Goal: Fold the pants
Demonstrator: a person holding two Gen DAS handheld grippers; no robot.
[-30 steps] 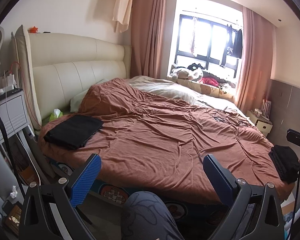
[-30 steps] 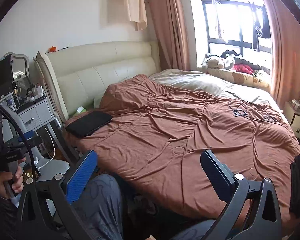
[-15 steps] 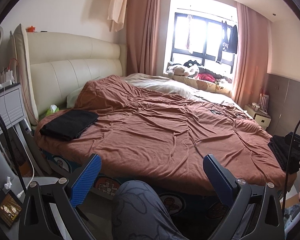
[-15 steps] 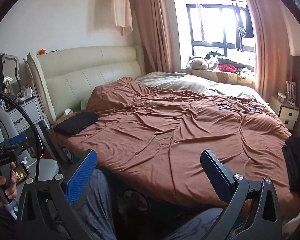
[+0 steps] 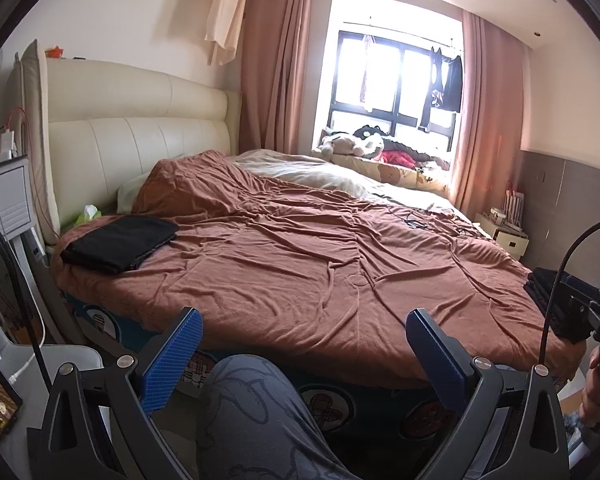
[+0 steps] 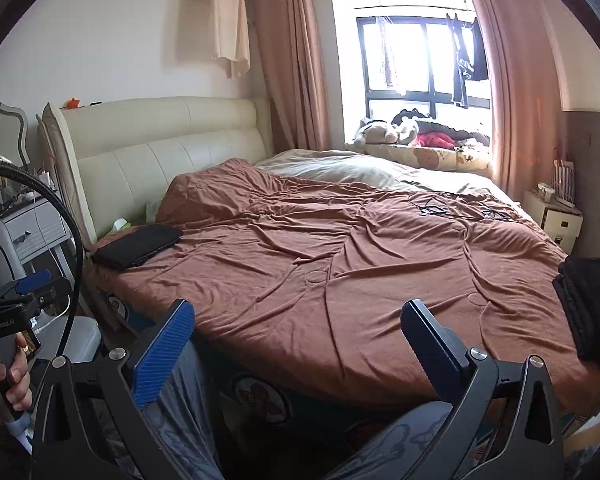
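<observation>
While both hand-held grippers [image 5: 303,344] [image 6: 296,336] hang spread and empty, nothing is grasped. Reach the unfolded black pants [image 6: 590,312] at right frame edge, pinching the waistband squarely.

On the bed [image 5: 300,280] lay two dark folded piles: one [image 5: 120,244] near the headboard [image 5: 140,140], one [image 6: 588,308] at the opposite corner. Two curtains [image 6: 296,68] flanked the window.

Daylight room, strong backlight from the window [image 5: 396,84]

The window glass is blown out white in both views, and the curtain [image 6: 520,80] beside it glows pink. The bed [image 5: 300,264] is evenly lit with soft fold shadows. Fisheye bends the walls, the corners are black, and the gripper fingers [image 6: 162,356] close below look slightly soft
</observation>
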